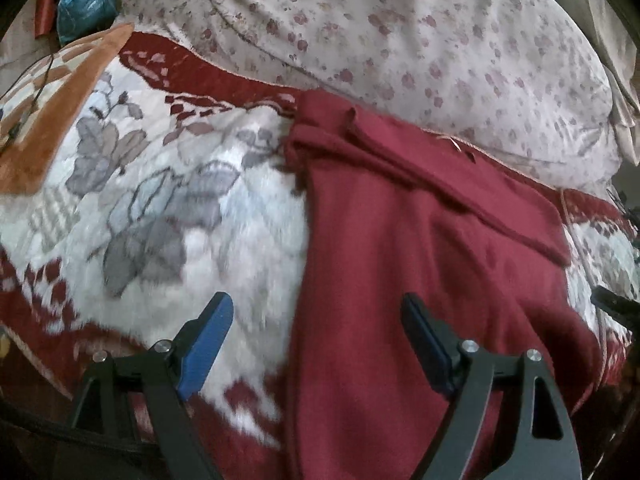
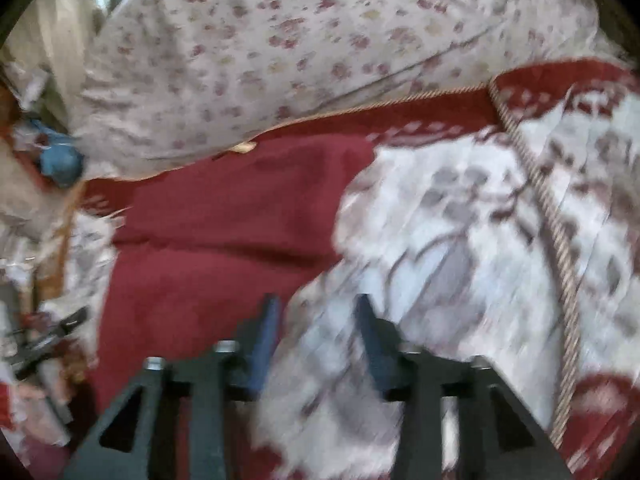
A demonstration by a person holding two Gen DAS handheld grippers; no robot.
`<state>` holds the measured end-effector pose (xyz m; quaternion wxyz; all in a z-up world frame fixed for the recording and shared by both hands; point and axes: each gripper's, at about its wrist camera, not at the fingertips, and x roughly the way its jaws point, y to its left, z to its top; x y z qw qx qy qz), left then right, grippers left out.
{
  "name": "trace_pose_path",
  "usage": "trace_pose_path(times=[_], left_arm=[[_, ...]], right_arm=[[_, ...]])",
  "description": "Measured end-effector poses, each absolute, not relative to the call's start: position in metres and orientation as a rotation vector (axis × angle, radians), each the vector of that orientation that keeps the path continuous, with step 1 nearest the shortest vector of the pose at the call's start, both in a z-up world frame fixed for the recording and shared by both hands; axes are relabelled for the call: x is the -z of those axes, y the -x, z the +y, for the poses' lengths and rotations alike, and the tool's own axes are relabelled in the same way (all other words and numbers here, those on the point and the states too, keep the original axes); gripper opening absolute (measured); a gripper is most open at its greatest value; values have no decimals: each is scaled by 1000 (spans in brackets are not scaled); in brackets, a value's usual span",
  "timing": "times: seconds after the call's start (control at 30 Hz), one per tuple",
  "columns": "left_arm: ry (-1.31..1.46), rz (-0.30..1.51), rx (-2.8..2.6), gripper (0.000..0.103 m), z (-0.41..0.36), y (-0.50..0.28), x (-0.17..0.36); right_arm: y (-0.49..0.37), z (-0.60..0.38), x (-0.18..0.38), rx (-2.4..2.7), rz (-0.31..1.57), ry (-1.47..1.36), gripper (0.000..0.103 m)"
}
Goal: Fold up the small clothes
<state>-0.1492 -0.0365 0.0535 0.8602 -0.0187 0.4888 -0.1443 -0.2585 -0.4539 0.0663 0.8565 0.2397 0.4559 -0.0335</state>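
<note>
A dark red garment (image 1: 420, 248) lies flat on a white and red patterned blanket (image 1: 168, 200), with a folded flap along its far edge. My left gripper (image 1: 316, 308) is open wide and empty, straddling the garment's left edge just above it. In the right wrist view the same garment (image 2: 224, 232) lies to the left. My right gripper (image 2: 316, 308) is open and empty over the blanket (image 2: 460, 240), at the garment's right edge. That view is blurred by motion.
A floral pillow or duvet (image 1: 400, 32) lies behind the garment, also seen in the right wrist view (image 2: 300, 40). A teal bag (image 1: 84, 4) sits at the far left. A corded trim (image 2: 560, 272) runs down the blanket. The other gripper's tip (image 1: 616, 304) shows at the right.
</note>
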Motion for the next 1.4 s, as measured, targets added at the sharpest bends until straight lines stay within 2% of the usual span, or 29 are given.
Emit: trace_pose_path(times=[0.07,0.2,0.37,0.47,0.5,0.53,0.57,0.6,0.73,0.77,0.8,0.83,0.87,0.9,1.4], left_arm=[[46,1041,307,84,-33,161,-51],[22,1065,305,84,-29,184,-45],[-5,1082,296,84,-26,202,-40],[-10,1093,293,84,-25,207,-37],[-10,1093,293,84,-25,208,-36],[-11,1093,293,84,-25,209,-36],[-12,1093,292,84,-25,210,-35],[-13,1095,291,84,-25,210,-35],[-11,1112,287,84,-21,219,-31],[-7,1118,291,84,-19,222,-30],[0,1123,300,84,-17,226,-30],[7,1128,308,84,-14,231,-29],[14,1134,313,84,-11,235,-27],[26,1146,318,84,-8,240,-25],[67,1252,423,84,-20,264,4]], right_arm=[[274,-446,-70,27,960,-498,57],[301,-427,-69,-36,971,-503,73],[319,-400,-59,-121,989,-468,79],[317,-386,-45,-126,1024,-451,79],[315,-382,-41,-123,1039,-436,76],[314,-379,-37,-121,1054,-413,68],[313,-374,-34,-123,1072,-385,40],[312,-370,-29,-127,1102,-353,23],[317,-376,-24,-117,1109,-381,23],[319,-380,-24,-111,1102,-401,24],[322,-384,-24,-115,1086,-432,32],[326,-387,-24,-126,1078,-460,40],[329,-388,-23,-140,1075,-480,56],[332,-388,-23,-150,1073,-485,62],[355,-366,-11,-292,1138,-432,64]])
